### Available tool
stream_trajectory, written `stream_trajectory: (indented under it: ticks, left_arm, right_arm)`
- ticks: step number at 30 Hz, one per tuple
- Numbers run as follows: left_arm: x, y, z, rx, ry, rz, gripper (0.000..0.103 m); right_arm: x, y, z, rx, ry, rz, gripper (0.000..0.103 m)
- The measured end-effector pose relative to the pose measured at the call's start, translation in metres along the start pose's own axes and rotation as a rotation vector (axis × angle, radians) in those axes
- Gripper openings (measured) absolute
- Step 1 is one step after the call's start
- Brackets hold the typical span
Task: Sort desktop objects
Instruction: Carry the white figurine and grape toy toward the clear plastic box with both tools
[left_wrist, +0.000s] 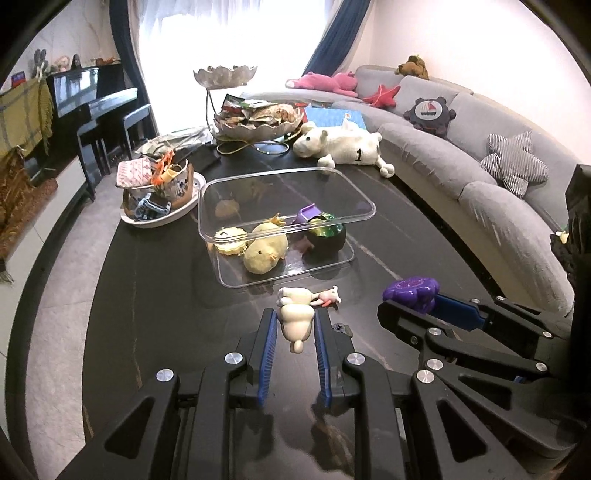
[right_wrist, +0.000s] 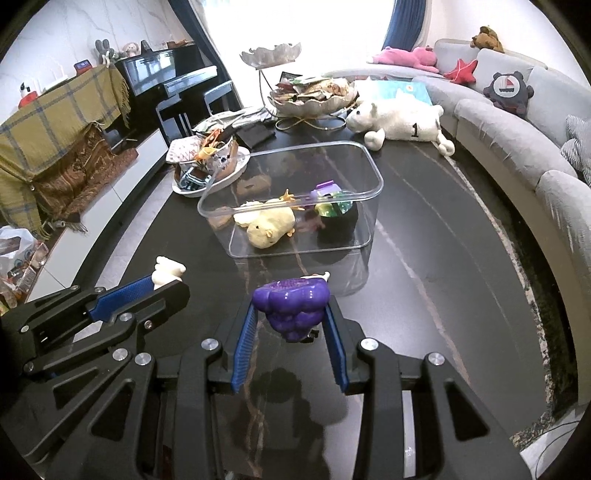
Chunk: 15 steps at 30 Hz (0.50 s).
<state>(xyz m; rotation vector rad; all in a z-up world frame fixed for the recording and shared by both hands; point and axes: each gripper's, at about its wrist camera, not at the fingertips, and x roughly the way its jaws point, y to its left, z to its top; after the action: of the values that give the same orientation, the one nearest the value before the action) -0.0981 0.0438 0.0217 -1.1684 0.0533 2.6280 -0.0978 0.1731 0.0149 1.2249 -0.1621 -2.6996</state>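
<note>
We see a long grey sofa (left_wrist: 461, 147) curving along the right of a dark surface (left_wrist: 155, 295), with a black piano (right_wrist: 173, 74) at the far left. On the surface, a white stuffed animal (left_wrist: 343, 146) lies at the far end beside a silver tiered dish (left_wrist: 255, 125) full of wrappers, and a white plate (left_wrist: 162, 218) heaped with odds and ends sits to the left. In the middle stands a clear plastic box (left_wrist: 284, 214), holding a yellow chick toy (left_wrist: 264, 253), a black pot toy (left_wrist: 327, 240), a small purple piece (left_wrist: 306, 214) and a yellow cookie-like toy (left_wrist: 231, 240). Our left hand-held gripper (left_wrist: 295, 328) is pinching a white figure (left_wrist: 295, 317) between its blue pads, just in front of the near wall of the box; whether the figure touches the surface we cannot tell. Just beyond it lies a small pale pink-tinged toy (left_wrist: 328, 297). Our right hand-held gripper (right_wrist: 290, 317) is pinching a purple bunch of toy grapes (right_wrist: 291, 302), held near the front of the box and just to the right of the left gripper.
</note>
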Motion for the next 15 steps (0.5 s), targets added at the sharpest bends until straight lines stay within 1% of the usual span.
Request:
stream_trajectory:
  ticks: [15]
  left_arm:
    - [-0.028,-0.006,0.001,-0.006,-0.033,0.008,0.018]
  right_arm:
    - [-0.029,0.006,0.000,-0.018,-0.049,-0.010,0.033]
